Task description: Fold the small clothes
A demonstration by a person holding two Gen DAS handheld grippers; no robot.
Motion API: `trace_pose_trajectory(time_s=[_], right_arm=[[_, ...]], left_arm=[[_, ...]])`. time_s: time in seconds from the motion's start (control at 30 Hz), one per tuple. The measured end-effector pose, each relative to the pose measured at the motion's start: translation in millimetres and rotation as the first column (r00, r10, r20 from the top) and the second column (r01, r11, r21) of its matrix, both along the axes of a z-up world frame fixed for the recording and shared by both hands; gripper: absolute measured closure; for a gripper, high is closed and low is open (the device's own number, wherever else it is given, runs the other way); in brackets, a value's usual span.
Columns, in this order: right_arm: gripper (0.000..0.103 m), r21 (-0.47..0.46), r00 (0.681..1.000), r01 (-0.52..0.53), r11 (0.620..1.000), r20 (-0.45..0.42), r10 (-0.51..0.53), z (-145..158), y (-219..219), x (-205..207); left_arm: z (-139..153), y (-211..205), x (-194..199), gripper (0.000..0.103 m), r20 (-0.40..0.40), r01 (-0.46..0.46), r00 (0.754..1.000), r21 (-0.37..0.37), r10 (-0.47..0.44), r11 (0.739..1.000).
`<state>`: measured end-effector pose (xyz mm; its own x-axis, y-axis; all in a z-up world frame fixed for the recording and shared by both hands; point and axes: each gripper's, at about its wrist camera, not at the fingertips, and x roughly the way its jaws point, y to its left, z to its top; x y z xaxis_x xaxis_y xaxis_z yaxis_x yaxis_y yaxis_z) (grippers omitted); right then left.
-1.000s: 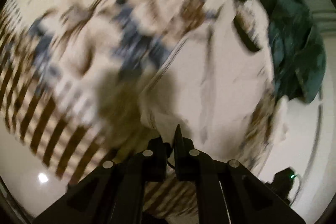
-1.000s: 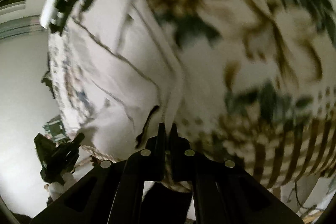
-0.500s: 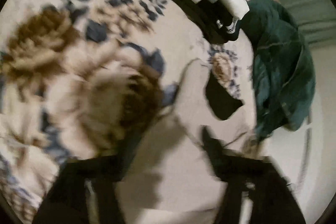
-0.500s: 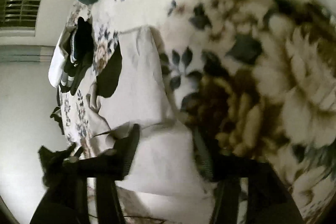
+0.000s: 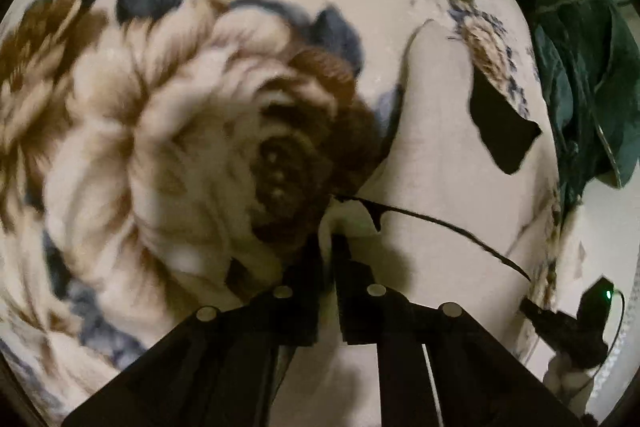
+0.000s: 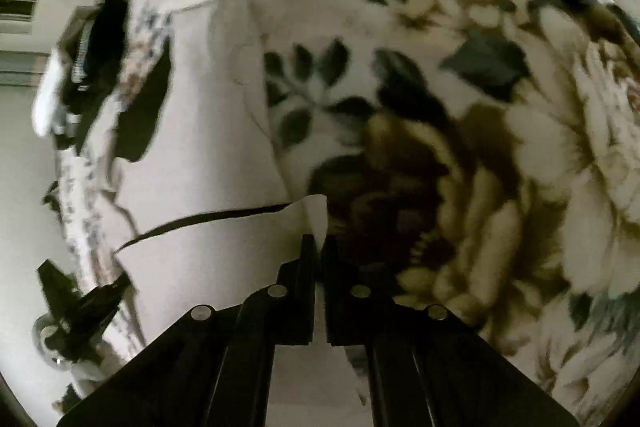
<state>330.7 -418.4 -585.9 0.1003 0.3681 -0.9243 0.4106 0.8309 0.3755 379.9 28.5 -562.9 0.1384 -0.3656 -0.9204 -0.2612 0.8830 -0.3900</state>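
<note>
A pale cream garment (image 5: 448, 155) with black trim lies flat on a floral blanket (image 5: 168, 131). It also shows in the right wrist view (image 6: 208, 131). My left gripper (image 5: 330, 241) is shut on a corner of the garment at its near edge. My right gripper (image 6: 318, 241) is shut on the opposite near corner, which stands up between the fingers. A thin black hem line runs across the garment between the two corners.
A dark green garment (image 5: 580, 67) lies bunched at the blanket's far right edge. A stack of folded clothes (image 6: 80, 67), black and white, sits beyond the cream garment. The other gripper shows at the frame edge in each view (image 5: 572, 327) (image 6: 76, 311).
Both grippers opened half a second ago over the laid-down garment, then moved in and shut on its near corners. Before that they were shut on the cloth.
</note>
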Motion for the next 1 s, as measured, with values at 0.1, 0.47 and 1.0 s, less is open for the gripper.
trace_pose_trajectory(time_s=[0.1,0.47,1.0], right_arm=[[0.077,0.017,0.999,0.001,1.000,-0.035,-0.001,15,3,16],[0.042,-0.238,0.958,-0.240,0.941,0.098,0.269,28,51,206],[0.098,-0.183,0.922,-0.251,0.950,0.254,0.293,111,76,139]], left_arm=[[36,-7,30,0.036,0.084,0.073,0.994,0.021,-0.075,0.997],[-8,-107,197,0.033,0.042,0.489,0.864,0.175,-0.502,0.855],[127,-85,60,0.100,0.364,0.388,0.834,0.147,-0.415,0.910]])
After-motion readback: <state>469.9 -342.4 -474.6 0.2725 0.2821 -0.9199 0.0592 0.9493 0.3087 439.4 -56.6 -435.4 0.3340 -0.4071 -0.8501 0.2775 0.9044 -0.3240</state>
